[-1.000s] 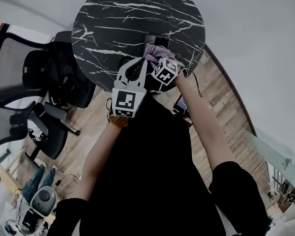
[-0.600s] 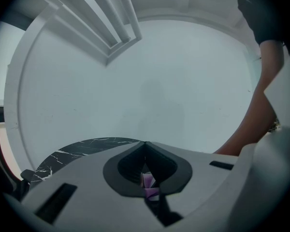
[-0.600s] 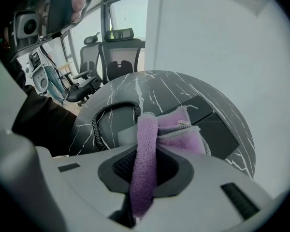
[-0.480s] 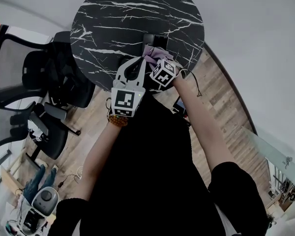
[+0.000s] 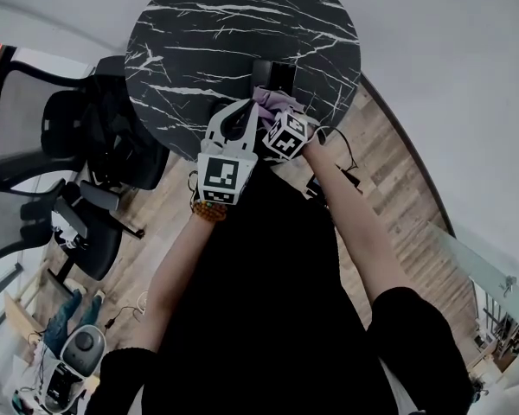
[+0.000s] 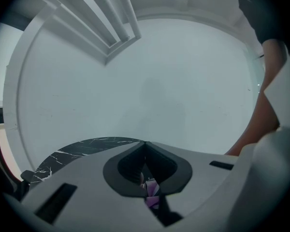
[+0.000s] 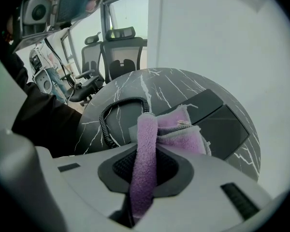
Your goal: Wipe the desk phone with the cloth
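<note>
The person's black top [image 5: 268, 318] filled the lower head view, with both bare forearms reaching to the near edge of the table. The left gripper [image 6: 145, 143] had its jaws closed, tips touching and nothing pinched at the tips. A sliver of purple showed low in the gap behind them; I couldn't tell if it touched the jaws. Its marker cube [image 5: 221, 178] faced the head camera, and its white jaws pointed at the table, just left of the cloth.

The right gripper [image 7: 144, 151] had its jaws clamped on the purple cloth [image 7: 176, 129]. A rolled fold ran up between the pads and the rest was bunched ahead of the tips. The right marker cube [image 5: 285, 134] sat just beside the left gripper's jaws in the head view, so the two grippers were close together.

The cloth lay on the desk phone [image 7: 224, 129], covering its near part. The phone's dark flat panels showed uncovered to the right of the cloth and beyond it. The coiled cord [image 7: 106, 117] looped just left of the cloth, over the tabletop.

The phone sat on the round black marble table [image 5: 208, 33] with white veins, on the near right part of the top, close to the edge nearest the person.

Farther off, black mesh office chairs [image 5: 35, 128] stood left of the table. The wood floor [image 5: 398, 197] showed to the right of the arms. In the left gripper view, a pale wall [image 6: 159, 81] rose behind the table.
</note>
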A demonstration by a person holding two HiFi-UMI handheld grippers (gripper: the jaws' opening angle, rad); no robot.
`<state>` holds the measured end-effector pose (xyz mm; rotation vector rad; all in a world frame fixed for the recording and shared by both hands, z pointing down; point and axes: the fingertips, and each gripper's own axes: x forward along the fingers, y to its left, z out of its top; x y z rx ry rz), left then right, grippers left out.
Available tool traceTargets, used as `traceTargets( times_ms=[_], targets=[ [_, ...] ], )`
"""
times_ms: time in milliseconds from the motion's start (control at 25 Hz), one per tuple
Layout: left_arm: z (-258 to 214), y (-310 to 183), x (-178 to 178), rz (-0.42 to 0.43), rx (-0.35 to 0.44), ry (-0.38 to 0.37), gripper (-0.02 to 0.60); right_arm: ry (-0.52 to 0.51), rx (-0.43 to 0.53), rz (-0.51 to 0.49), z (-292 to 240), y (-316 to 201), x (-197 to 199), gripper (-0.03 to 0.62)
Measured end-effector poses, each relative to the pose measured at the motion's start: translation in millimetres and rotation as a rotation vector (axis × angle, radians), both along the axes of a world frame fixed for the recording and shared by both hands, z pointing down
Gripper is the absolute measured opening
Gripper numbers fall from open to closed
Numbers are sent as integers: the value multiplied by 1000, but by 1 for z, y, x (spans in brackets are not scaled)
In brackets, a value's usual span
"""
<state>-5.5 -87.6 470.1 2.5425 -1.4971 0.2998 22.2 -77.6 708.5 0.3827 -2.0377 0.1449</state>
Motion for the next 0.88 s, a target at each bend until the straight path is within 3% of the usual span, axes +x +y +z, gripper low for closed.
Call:
traceTargets(
  times_ms=[880],
  targets=[
    [2, -12, 7, 38, -8, -22, 14, -10, -36, 88, 11, 22, -8, 58]
  ],
)
